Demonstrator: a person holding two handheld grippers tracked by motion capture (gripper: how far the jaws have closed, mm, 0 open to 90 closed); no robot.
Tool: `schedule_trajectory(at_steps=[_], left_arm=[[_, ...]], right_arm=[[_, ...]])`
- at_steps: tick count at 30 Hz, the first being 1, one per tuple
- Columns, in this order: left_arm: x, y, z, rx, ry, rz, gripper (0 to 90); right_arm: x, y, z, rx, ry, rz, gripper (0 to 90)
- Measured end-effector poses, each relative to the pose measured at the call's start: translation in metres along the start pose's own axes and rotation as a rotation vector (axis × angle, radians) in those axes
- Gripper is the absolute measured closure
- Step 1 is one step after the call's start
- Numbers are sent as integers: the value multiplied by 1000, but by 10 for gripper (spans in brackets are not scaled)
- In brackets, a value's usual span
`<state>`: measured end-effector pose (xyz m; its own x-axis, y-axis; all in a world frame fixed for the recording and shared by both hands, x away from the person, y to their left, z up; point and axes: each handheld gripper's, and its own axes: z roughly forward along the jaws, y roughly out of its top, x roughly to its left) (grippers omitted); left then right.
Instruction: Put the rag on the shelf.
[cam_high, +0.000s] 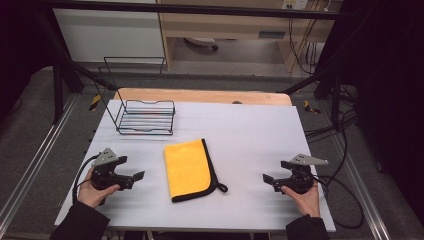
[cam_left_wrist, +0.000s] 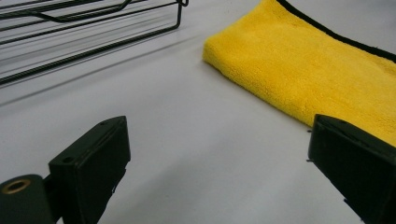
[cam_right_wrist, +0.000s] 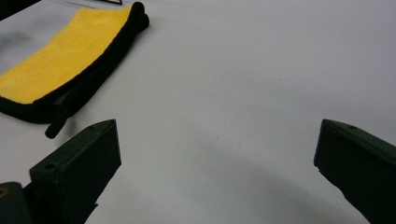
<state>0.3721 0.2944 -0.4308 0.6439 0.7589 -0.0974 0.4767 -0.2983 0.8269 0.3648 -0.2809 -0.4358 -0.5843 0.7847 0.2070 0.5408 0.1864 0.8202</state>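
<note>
Because the folded yellow microfibre cloth (cam_high: 189, 169) lies mid-desk between them, left claw (cam_high: 140, 175) and right claw (cam_high: 266, 178) flank it, jaws spread wide, ready to close in; wire basket (cam_high: 146, 118) waits behind.

A: What do we see on the white table cover (cam_high: 250, 135)?
B: At eleven o'clock we find a black wire basket (cam_high: 146, 117), sitting upright near the far edge.
A: And beyond it?
B: At twelve o'clock, a strip of bare wooden tabletop (cam_high: 200, 95).
</note>
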Motion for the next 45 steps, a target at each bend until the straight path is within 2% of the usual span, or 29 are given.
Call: schedule_trajectory(at_steps=[13,20,31,36,45], left_arm=[[-9,1,5,19,-11,17,67],[-17,3,10,34,-14,14,81],[-37,7,23,50,-40,21,96],[-47,10,29,53,-48,8,130],[-67,12,40,83,-58,10,203]], right_arm=[[0,0,0,6,-14,-6,9],[0,0,0,10,-19,-12,9],[1,-1,1,14,-23,-12,10],[1,-1,1,14,-27,-15,10],[2,-1,2,21,-24,-17,11]])
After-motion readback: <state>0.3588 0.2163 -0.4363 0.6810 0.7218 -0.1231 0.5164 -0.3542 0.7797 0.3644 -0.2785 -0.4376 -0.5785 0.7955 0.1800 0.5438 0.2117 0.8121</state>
